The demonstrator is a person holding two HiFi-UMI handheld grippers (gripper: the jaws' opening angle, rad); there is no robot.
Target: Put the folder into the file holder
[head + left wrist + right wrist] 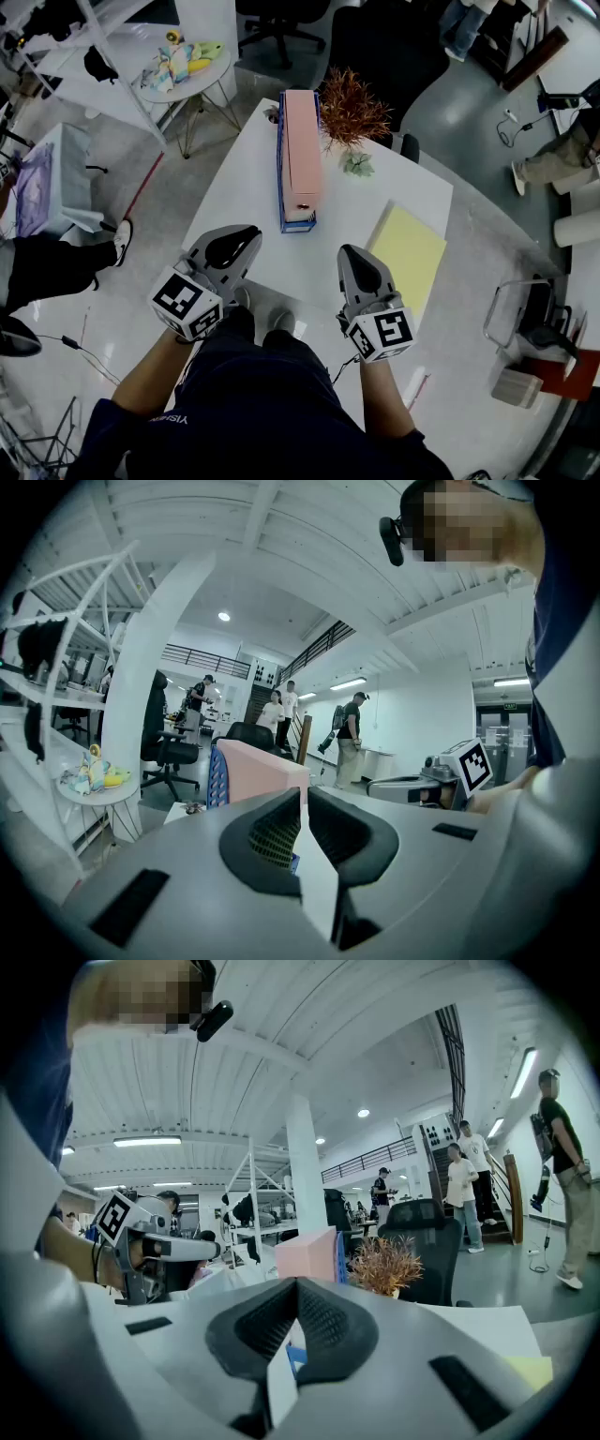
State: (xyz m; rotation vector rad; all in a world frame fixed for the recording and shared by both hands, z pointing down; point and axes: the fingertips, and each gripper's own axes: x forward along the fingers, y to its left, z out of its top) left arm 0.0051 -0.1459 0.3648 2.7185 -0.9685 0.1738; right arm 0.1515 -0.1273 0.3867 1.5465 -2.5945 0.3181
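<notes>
A flat yellow folder (410, 255) lies on the white table (234, 192), at its right side; its corner shows in the right gripper view (530, 1370). A blue file holder (281, 178) stands mid-table with a tall pink block (302, 141) in it, also visible ahead of both grippers (262, 771) (305, 1255). My left gripper (246, 232) (304, 794) hovers over the near table edge, shut and empty. My right gripper (349, 251) (296, 1283) is beside it, left of the folder's near end, shut with nothing between its pads.
A dried reddish plant (352, 111) (384, 1265) stands right of the holder's far end. A black office chair (384, 47) is behind the table. A round side table (187, 70) with toys sits far left. Someone's leg (56, 258) is at left; people stand in the background.
</notes>
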